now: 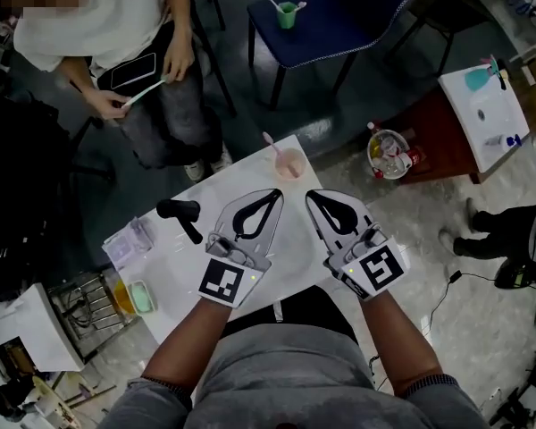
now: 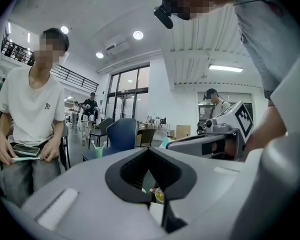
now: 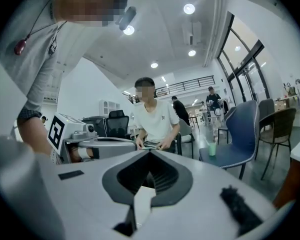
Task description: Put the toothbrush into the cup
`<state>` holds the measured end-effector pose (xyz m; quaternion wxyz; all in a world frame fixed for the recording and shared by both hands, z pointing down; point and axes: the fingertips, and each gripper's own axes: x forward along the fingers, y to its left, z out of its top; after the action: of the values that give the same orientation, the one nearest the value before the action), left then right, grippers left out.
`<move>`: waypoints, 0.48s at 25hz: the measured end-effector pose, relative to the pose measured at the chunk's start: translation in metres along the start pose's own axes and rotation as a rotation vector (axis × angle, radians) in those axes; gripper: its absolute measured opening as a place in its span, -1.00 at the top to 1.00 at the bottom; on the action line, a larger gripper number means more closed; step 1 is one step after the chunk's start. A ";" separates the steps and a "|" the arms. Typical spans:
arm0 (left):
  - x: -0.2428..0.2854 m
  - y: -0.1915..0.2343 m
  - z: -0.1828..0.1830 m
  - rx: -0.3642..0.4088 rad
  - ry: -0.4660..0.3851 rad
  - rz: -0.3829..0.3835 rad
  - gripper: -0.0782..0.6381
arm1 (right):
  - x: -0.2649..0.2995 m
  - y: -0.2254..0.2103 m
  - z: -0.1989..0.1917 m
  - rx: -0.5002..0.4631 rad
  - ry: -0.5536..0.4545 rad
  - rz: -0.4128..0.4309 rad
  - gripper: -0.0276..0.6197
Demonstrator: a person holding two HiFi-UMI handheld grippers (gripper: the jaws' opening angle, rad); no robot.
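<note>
A pink cup (image 1: 290, 163) stands at the far edge of the white table (image 1: 170, 271), and a pink toothbrush (image 1: 271, 142) leans out of it to the upper left. My left gripper (image 1: 278, 193) hangs above the table just short of the cup, its jaws closed tip to tip with nothing between them. Beside it my right gripper (image 1: 310, 195) is also shut and empty. In the left gripper view the left gripper (image 2: 149, 149) points level across the room; the cup is hidden below it. In the right gripper view the right gripper (image 3: 150, 151) likewise shows closed tips.
A black handled tool (image 1: 180, 213), a clear box (image 1: 129, 239) and a green dish (image 1: 141, 296) lie on the table's left part. A seated person (image 1: 116, 25) beyond holds a pale toothbrush (image 1: 147, 92). A blue chair (image 1: 339, 12) carries a green cup (image 1: 287, 12).
</note>
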<state>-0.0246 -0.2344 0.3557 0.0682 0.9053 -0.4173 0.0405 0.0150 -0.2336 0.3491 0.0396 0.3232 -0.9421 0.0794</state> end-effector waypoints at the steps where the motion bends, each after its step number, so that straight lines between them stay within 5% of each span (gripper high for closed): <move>1: -0.004 -0.004 0.004 0.002 0.001 -0.006 0.76 | -0.004 0.005 0.005 0.002 -0.009 0.011 0.89; 12: -0.044 -0.041 0.029 0.002 0.022 -0.056 0.76 | -0.030 0.049 0.030 -0.033 0.019 0.052 0.89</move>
<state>-0.0213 -0.1793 0.3172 0.0731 0.9162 -0.3910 0.0490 0.0077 -0.1832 0.3094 0.0517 0.2972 -0.9510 0.0678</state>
